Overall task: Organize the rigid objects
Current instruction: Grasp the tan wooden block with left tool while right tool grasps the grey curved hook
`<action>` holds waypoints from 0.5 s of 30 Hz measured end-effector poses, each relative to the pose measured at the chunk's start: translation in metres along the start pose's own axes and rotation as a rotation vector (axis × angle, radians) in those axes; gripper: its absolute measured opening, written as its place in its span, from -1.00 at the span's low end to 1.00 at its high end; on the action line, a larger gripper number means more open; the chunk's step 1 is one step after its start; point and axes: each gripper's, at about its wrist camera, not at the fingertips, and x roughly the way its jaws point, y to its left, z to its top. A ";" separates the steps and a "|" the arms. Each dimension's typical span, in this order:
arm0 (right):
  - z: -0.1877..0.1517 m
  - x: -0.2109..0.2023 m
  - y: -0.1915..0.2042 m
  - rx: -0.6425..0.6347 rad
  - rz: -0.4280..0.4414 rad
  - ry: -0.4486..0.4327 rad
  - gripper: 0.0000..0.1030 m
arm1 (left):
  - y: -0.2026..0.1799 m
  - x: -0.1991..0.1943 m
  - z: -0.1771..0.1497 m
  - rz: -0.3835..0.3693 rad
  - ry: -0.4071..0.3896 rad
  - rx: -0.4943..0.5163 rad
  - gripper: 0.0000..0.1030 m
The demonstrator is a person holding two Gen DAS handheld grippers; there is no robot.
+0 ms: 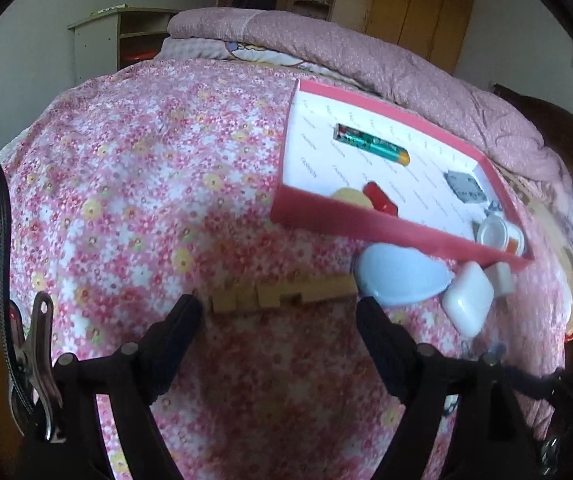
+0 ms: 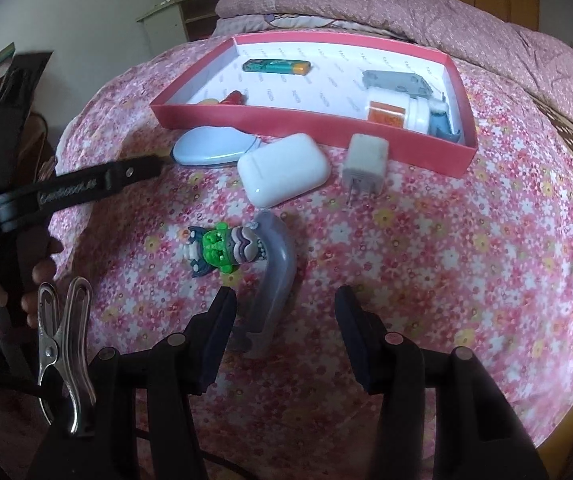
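Note:
A notched wooden block [image 1: 282,296] lies on the flowered bedspread between the tips of my left gripper [image 1: 278,307], which stands open around it; the pads sit close to its ends without pressing. In the right wrist view my right gripper [image 2: 285,300] is open over a grey curved piece [image 2: 280,264], which lies nearer the left finger. A small green and grey toy figure [image 2: 222,250] lies just beyond that. The red box [image 1: 366,228] [image 2: 286,120] holds a green battery [image 1: 370,145] [image 2: 278,66], a red piece and a few other small items.
In front of the box lie a light-blue oval case [image 1: 398,276] [image 2: 214,148], a white earbud case [image 1: 468,300] [image 2: 282,168] and a white plug charger [image 2: 366,164]. A folded pink quilt [image 1: 346,44] lies behind. A hand holds the left gripper's handle [image 2: 38,272].

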 end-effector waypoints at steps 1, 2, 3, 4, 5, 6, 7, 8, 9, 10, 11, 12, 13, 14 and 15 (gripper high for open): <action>0.000 0.001 0.001 -0.009 -0.006 -0.004 0.02 | 0.000 0.001 0.001 0.000 -0.008 -0.003 0.65; -0.001 0.001 0.003 -0.017 -0.012 -0.007 0.02 | 0.000 0.003 0.003 0.002 -0.014 -0.005 0.65; -0.001 0.001 0.003 -0.024 -0.017 -0.008 0.02 | -0.001 0.005 0.005 0.005 -0.017 -0.002 0.65; -0.001 0.001 0.005 -0.034 -0.022 -0.009 0.02 | -0.001 0.006 0.006 0.006 -0.018 0.005 0.65; -0.001 0.001 0.005 -0.038 -0.024 -0.010 0.02 | -0.002 0.007 0.007 0.008 -0.019 0.013 0.65; -0.002 0.002 0.005 -0.040 -0.025 -0.011 0.02 | -0.003 0.008 0.008 0.008 -0.022 0.023 0.65; -0.002 0.002 0.005 -0.041 -0.024 -0.013 0.02 | -0.004 0.009 0.008 0.007 -0.025 0.035 0.66; -0.002 0.002 0.005 -0.039 -0.024 -0.015 0.02 | -0.005 0.010 0.008 0.012 -0.027 0.047 0.67; -0.002 0.002 0.004 -0.037 -0.023 -0.017 0.02 | -0.006 0.011 0.008 0.017 -0.030 0.055 0.67; -0.002 0.002 0.004 -0.035 -0.021 -0.021 0.02 | -0.009 0.012 0.007 0.026 -0.035 0.068 0.68; -0.002 0.002 0.004 -0.034 -0.024 -0.027 -0.03 | -0.011 0.013 0.005 0.040 -0.037 0.084 0.69; -0.003 0.001 0.004 -0.034 -0.031 -0.031 -0.23 | -0.014 0.014 0.004 0.050 -0.038 0.094 0.70; -0.003 0.001 0.002 -0.034 -0.047 -0.034 -0.36 | -0.016 0.015 0.003 0.063 -0.037 0.106 0.70; -0.002 0.001 0.000 -0.025 -0.044 -0.033 -0.55 | -0.016 0.016 0.003 0.068 -0.037 0.110 0.70; -0.002 0.000 -0.002 -0.010 -0.032 -0.031 -0.63 | -0.016 0.016 0.003 0.065 -0.035 0.108 0.70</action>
